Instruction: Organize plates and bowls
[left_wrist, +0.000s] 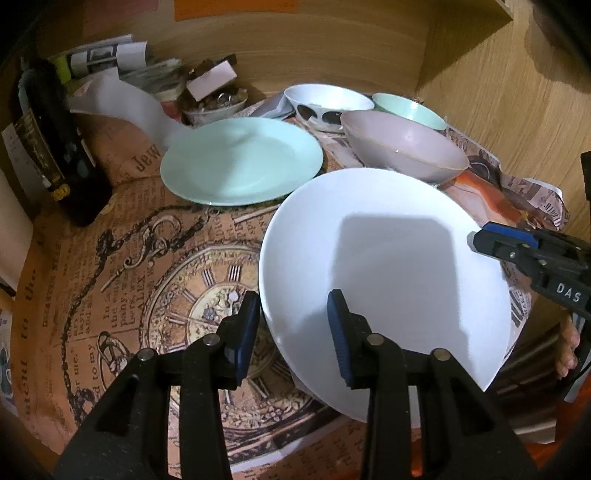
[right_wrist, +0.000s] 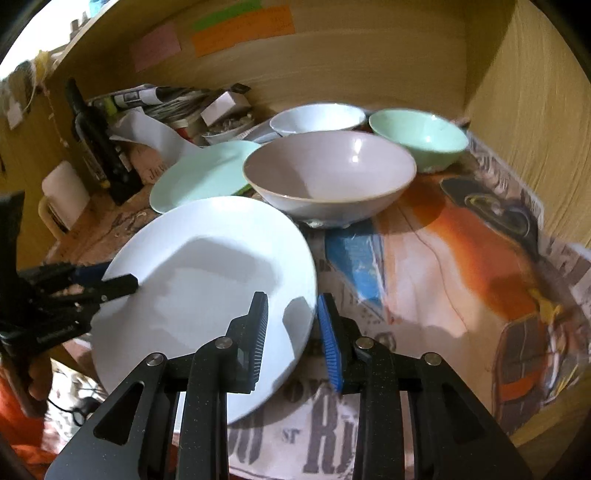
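A white plate (left_wrist: 388, 258) (right_wrist: 207, 266) hangs tilted over the near edge of the paper-covered shelf. My left gripper (left_wrist: 293, 325) (right_wrist: 110, 280) is shut on its left rim, one finger on top and one under it. My right gripper (right_wrist: 291, 332) (left_wrist: 480, 242) straddles the opposite rim; whether its pads press I cannot tell. Behind lie a mint green plate (left_wrist: 240, 158) (right_wrist: 199, 173), a pale pink bowl (left_wrist: 402, 147) (right_wrist: 328, 173), a white bowl (left_wrist: 328, 98) (right_wrist: 317, 116) and a green bowl (left_wrist: 410, 109) (right_wrist: 417, 136).
A dark bottle (left_wrist: 51, 147) (right_wrist: 99, 147) stands at the left, with papers and a small dish of odds and ends (left_wrist: 218, 103) at the back. Wooden walls (left_wrist: 498, 92) close the back and right. Printed paper (left_wrist: 147, 258) covers the shelf.
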